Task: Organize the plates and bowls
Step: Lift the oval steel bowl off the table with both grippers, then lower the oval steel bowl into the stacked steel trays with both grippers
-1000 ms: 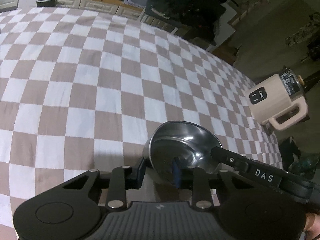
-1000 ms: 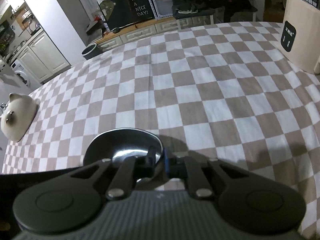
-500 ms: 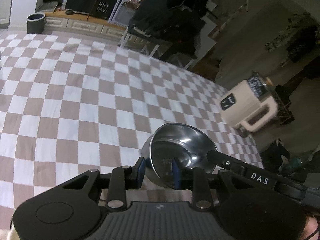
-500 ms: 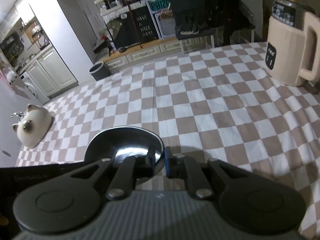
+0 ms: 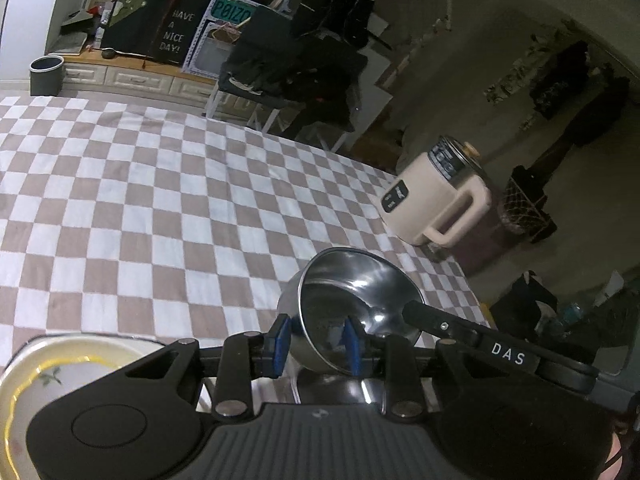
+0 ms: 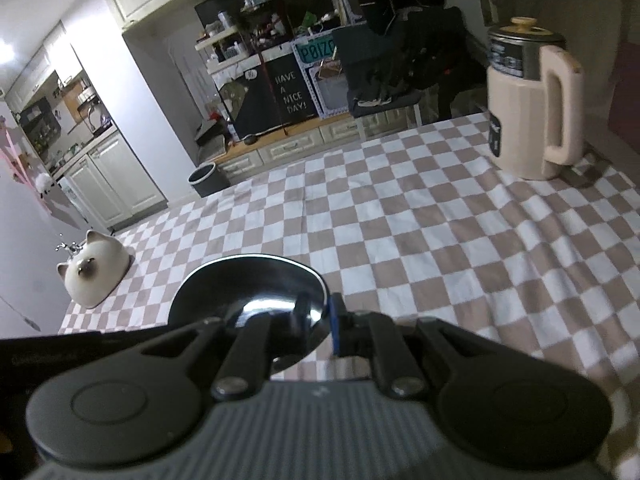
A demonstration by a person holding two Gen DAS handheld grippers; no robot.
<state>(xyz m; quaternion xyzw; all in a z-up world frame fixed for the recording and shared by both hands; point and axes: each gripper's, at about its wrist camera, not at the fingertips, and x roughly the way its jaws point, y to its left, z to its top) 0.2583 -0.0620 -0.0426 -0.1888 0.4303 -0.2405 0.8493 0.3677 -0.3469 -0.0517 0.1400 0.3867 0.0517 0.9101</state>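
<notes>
One shiny steel bowl point(image 5: 360, 280) hangs above the checked tablecloth point(image 5: 160, 200), held from two sides. My left gripper point(image 5: 318, 342) is shut on its near wall, one blue pad outside and one inside. The right gripper's black finger point(image 5: 440, 324), marked DAS, reaches onto the bowl's right rim. In the right wrist view the same bowl point(image 6: 248, 284) sits left of centre, and my right gripper point(image 6: 320, 322) is shut on its right rim. A white plate point(image 5: 60, 364) with a yellow rim and a leaf print lies on the table at the lower left.
A cream electric kettle point(image 5: 436, 204) stands at the table's far right corner, also the kettle point(image 6: 528, 120) in the right wrist view. A white cat-shaped ceramic piece point(image 6: 94, 272) sits at the table's left edge. Cabinets and a chair stand beyond the far edge.
Both grippers rose with the bowl and drew back, so more of the room shows. The white plate came into the left wrist view at the lower left. Both grips stayed the same.
</notes>
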